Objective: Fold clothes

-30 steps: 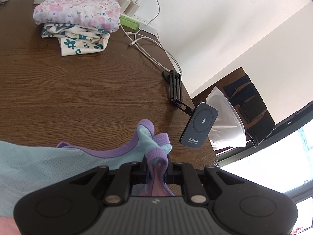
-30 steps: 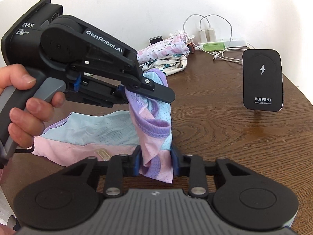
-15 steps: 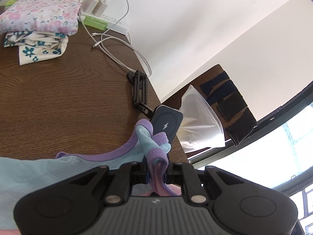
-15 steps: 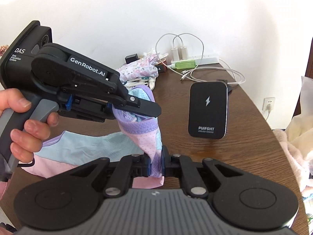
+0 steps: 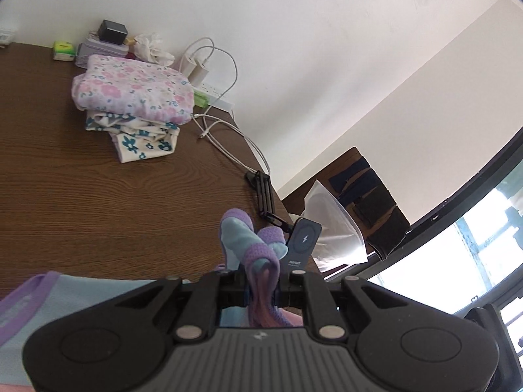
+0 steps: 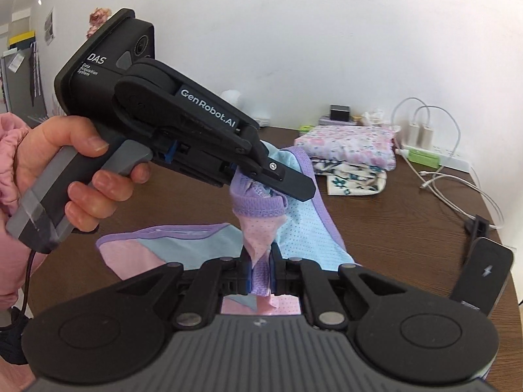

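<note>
A small mesh garment (image 6: 304, 228), light blue and pink with purple trim, is held above the brown table (image 6: 196, 202). My left gripper (image 6: 278, 183) is shut on its upper purple edge; it also shows in the left wrist view (image 5: 261, 281), shut on the bunched cloth (image 5: 248, 238). My right gripper (image 6: 260, 274) is shut on a lower pink and purple fold just below the left one. The rest of the garment (image 6: 170, 248) drapes onto the table.
A stack of folded floral clothes (image 5: 134, 104) lies at the back of the table (image 5: 81, 202), also in the right wrist view (image 6: 353, 153). A power strip with white cables (image 6: 434, 160) sits behind. A black wireless charger on a stand (image 6: 480, 274) stands at the right edge.
Both grippers have swung to the left with the garment; the charger now sits far right in the right wrist view. Both stay shut on the cloth.
</note>
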`<state>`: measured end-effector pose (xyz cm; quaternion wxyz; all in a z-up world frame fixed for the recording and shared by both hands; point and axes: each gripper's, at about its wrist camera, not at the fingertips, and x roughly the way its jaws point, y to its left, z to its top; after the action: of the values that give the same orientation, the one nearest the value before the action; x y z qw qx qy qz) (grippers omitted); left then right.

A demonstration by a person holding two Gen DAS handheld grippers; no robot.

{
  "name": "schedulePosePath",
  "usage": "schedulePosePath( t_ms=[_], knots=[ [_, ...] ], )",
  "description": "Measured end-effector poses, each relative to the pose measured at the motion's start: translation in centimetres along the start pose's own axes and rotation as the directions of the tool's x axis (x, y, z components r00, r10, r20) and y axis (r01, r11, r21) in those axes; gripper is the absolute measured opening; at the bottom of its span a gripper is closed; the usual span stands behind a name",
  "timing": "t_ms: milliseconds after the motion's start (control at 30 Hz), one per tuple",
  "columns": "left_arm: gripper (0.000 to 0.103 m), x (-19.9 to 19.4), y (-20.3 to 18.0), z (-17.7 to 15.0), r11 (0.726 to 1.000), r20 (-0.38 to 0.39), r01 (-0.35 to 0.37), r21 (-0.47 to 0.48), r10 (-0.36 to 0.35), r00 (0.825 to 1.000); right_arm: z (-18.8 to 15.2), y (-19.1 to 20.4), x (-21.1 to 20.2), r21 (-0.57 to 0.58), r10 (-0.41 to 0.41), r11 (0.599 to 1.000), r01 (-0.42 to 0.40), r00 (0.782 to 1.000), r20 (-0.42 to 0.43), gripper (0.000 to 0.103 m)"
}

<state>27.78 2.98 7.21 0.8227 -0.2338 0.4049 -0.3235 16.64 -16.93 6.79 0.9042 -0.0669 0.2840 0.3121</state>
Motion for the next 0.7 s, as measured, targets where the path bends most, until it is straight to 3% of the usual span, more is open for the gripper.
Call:
schedulePosePath(
  t_ms=[367, 700],
  knots=[
    [0.011, -8.1, 9.2, -1.2, 0.998, -0.035, -0.050, 0.022, 0.051, 0.998, 2.0, 11.8, 7.2, -0.116, 0.017, 0.993, -0.027, 0.996, -0.083, 0.008],
    [0.011, -10.7, 15.6, -3.4, 0.994, -0.127, -0.111, 0.017, 0.112, 0.986, 1.2, 16.7, 12.5, -0.154, 0.046, 0.985, -0.077, 0.980, -0.193, 0.008]
  ],
)
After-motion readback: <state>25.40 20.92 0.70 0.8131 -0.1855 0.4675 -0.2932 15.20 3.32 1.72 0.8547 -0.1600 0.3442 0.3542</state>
